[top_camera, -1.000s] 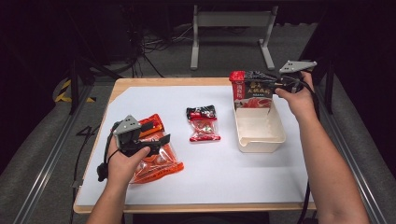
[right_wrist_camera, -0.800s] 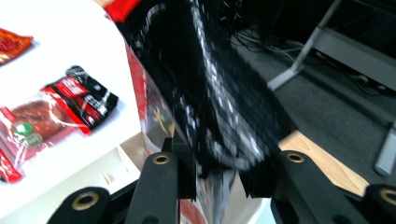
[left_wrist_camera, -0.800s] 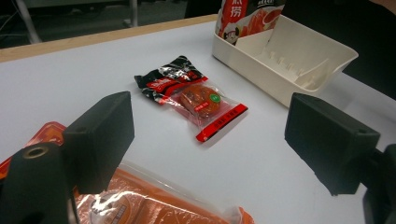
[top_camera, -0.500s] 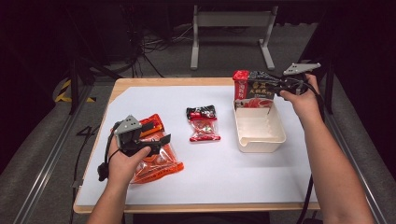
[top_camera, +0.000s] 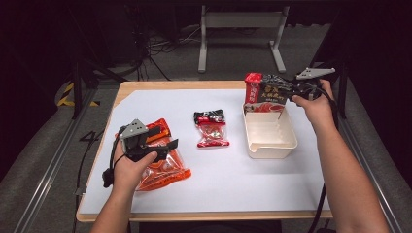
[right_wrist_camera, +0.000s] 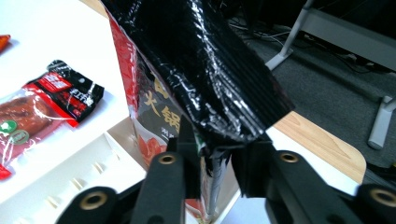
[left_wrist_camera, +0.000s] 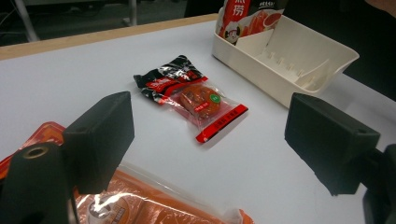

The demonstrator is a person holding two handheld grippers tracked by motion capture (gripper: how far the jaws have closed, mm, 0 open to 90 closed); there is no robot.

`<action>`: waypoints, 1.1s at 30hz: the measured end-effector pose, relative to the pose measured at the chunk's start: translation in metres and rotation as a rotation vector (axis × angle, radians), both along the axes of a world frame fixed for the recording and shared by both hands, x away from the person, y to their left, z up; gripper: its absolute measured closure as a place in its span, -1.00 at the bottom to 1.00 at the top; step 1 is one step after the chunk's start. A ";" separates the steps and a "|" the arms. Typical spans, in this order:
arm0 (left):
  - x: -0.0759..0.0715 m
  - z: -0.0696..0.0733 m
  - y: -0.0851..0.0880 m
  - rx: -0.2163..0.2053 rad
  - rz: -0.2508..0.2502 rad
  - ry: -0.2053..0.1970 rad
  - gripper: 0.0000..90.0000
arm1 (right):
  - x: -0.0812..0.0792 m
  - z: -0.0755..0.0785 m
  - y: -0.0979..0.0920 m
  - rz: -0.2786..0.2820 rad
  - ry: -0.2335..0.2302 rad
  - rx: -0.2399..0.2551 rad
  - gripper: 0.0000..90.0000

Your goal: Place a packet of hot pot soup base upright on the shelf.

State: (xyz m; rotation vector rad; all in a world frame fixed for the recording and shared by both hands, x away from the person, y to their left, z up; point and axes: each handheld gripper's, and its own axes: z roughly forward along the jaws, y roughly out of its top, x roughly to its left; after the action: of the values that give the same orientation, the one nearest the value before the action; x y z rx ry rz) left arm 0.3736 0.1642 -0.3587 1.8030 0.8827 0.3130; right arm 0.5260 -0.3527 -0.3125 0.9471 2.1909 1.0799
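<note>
A red-and-black pouch stands upright at the far end of a cream tray. My right gripper comes in from the right and is shut on the pouch's black crimped edge. Its jaws have just been opening a little, with that edge still pinched between them. My left gripper hovers open over an orange packet at the table's left. Nothing lies between its pads. A small red-and-black snack packet lies flat mid-table.
The white sheet covers the wooden table. The tray's inside has low ribs and a divider. Bare sheet lies in front of the tray and the small packet. A metal stand is on the floor beyond the table.
The right gripper and the pouch have shifted slightly to the right at the tray's far end. The left hand has stayed in place.
</note>
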 end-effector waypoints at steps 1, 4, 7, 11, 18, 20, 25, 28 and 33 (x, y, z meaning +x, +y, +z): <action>0.001 0.000 0.000 0.000 0.001 -0.001 -0.63 | -0.001 0.000 -0.001 0.000 0.001 0.009 0.52; 0.002 -0.001 0.001 -0.003 0.004 0.002 -0.63 | -0.006 0.001 -0.002 -0.011 0.010 0.055 0.19; 0.002 0.000 0.002 -0.001 0.006 0.000 -0.63 | -0.012 0.002 -0.003 -0.021 0.018 0.082 0.10; 0.002 0.001 0.004 0.001 0.007 0.006 -0.64 | -0.025 0.007 -0.002 -0.013 0.000 0.056 0.03; 0.003 0.005 0.011 0.015 0.027 0.020 -0.64 | -0.048 0.016 -0.011 -0.028 -0.012 0.070 -0.04; 0.003 0.006 0.014 0.032 0.038 0.023 -0.64 | -0.054 0.017 -0.011 -0.024 -0.019 0.076 -0.04; 0.004 0.008 0.017 0.040 0.035 0.031 -0.61 | -0.070 0.019 -0.007 -0.006 -0.012 0.091 -0.03; 0.003 0.011 0.018 0.067 0.034 0.048 -0.50 | -0.080 0.020 -0.002 0.017 -0.016 0.106 -0.03; 0.004 0.013 0.015 0.161 -0.016 0.026 -0.64 | -0.096 0.023 0.005 0.052 -0.012 0.137 -0.04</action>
State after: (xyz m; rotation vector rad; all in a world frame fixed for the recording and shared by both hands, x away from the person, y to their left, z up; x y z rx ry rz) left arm 0.3772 0.1796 -0.3458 1.9655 0.8815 0.3590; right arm 0.4301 -0.3477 -0.2899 0.9435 2.1657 1.2700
